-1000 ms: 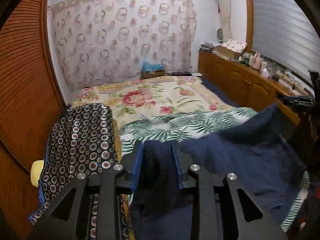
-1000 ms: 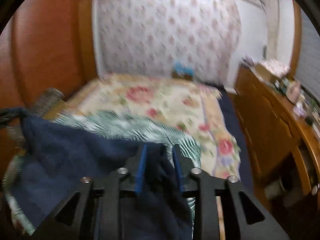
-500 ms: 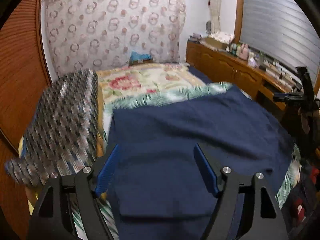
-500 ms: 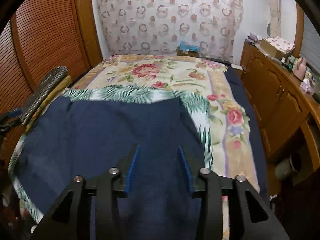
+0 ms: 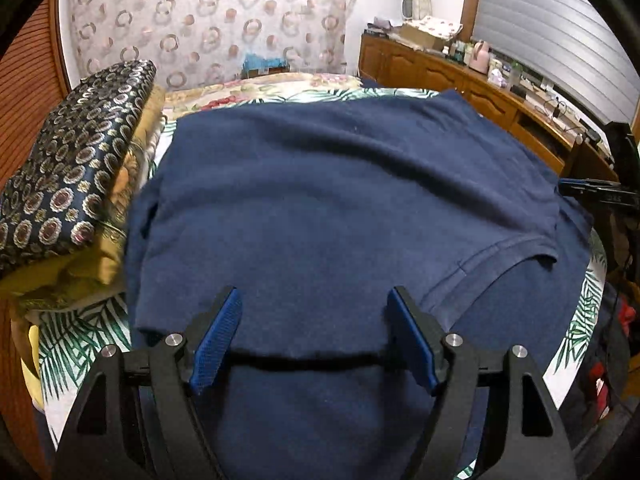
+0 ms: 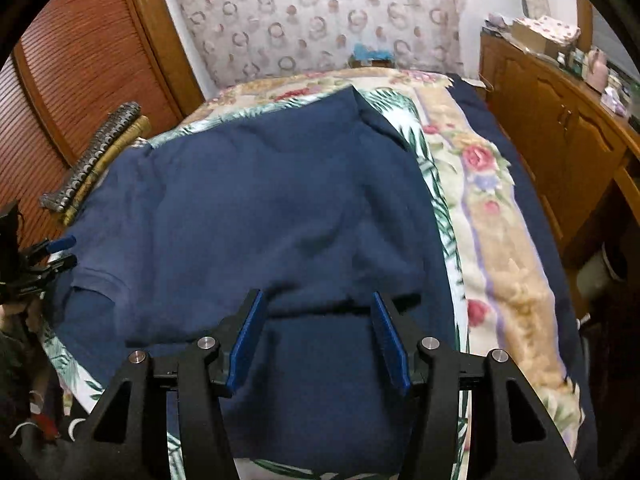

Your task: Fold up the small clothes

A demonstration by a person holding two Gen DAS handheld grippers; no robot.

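Navy cloth, a small garment (image 5: 340, 200), is spread across the near part of the bed, over a palm-leaf sheet (image 5: 84, 340) that shows past its left, right and far edges. The top layer is seen folded back on itself, its near edge ending in a dark line just ahead of both tools, with a lower layer running on beneath them. A stitched hem (image 5: 492, 256) is seen curving along the garment's right side in the left wrist view.

The left gripper (image 5: 314, 336) is held with its jaws wide apart; nothing is gripped, and the folded edge lies between the blue pads (image 5: 216, 340) without being pressed. The right gripper (image 6: 318, 340) is likewise spread, less widely, its jaws having just been opening, and no cloth is clamped between them.

Along the left edge of the bed a stack of patterned cushions (image 5: 72, 160) is pressed close to the garment, with a slatted wooden door (image 6: 80, 60) behind, so little room is left there. To the right, a floral blanket (image 6: 496, 232) is left uncovered up to the bed's edge, and a wooden cabinet (image 6: 560, 128) stands beyond a narrow gap. Past the garment's far edge, open bed is seen up to the patterned curtain (image 6: 320, 12).
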